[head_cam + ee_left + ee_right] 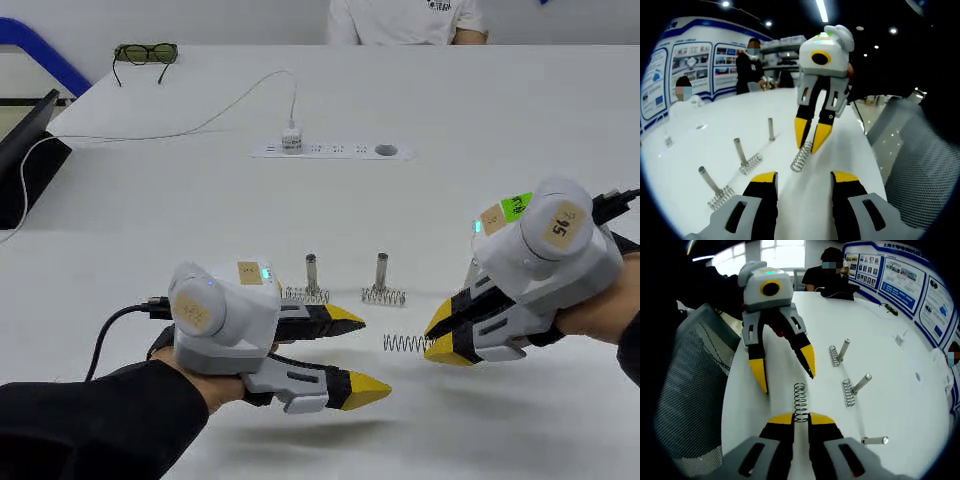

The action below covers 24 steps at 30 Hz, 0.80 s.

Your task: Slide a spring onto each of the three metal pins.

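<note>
Head view: over white table (200, 200), right gripper (432, 342) pinches spring (405, 343), left gripper (371, 355) fingers (352, 390) wide.

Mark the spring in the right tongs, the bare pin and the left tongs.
spring (800, 401), right gripper view, middle coils
bare pin (770, 129), left gripper view, mid-shaft
left tongs (375, 355), head view, midway between tips

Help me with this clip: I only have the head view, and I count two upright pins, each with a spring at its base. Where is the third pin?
Observer: The left gripper view shows the third pin upright beyond those two, on the side of the right gripper. No spring lies beside it.
Operator: Is that gripper actually shut on its spring?
Observer: Yes. In the right gripper view its jaws are closed on one end of the spring, and the rest sticks out ahead.
</note>
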Each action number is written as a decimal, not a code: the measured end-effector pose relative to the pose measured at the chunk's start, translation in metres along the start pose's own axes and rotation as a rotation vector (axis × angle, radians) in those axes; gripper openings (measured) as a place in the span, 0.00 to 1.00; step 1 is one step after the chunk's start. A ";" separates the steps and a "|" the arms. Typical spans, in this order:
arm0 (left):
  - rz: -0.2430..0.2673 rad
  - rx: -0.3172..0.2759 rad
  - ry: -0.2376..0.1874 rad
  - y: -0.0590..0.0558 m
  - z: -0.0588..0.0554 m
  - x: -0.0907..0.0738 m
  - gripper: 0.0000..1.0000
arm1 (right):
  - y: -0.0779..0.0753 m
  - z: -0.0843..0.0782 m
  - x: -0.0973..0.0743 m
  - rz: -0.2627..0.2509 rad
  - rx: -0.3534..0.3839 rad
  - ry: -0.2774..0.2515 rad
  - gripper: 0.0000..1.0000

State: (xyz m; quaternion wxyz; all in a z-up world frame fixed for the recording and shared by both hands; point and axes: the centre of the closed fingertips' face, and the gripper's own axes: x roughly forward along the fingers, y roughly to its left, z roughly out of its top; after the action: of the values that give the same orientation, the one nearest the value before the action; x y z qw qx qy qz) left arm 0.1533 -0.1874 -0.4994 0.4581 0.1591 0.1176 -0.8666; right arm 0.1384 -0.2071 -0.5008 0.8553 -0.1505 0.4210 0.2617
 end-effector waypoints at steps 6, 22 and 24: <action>-0.020 0.022 -0.003 -0.007 0.002 0.003 0.34 | 0.008 0.009 0.003 0.027 -0.038 -0.009 0.12; -0.023 0.109 0.015 -0.009 -0.001 0.005 0.13 | 0.019 0.014 0.002 0.057 -0.092 -0.002 0.12; -0.024 0.118 0.017 -0.010 -0.001 0.005 0.12 | 0.019 0.018 -0.001 0.054 -0.097 -0.006 0.12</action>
State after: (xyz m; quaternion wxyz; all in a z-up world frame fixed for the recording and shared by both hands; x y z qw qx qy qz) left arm 0.1423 -0.1855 -0.5014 0.4364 0.1918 0.0723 -0.8761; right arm 0.1385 -0.1833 -0.4903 0.8410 -0.1797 0.4089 0.3053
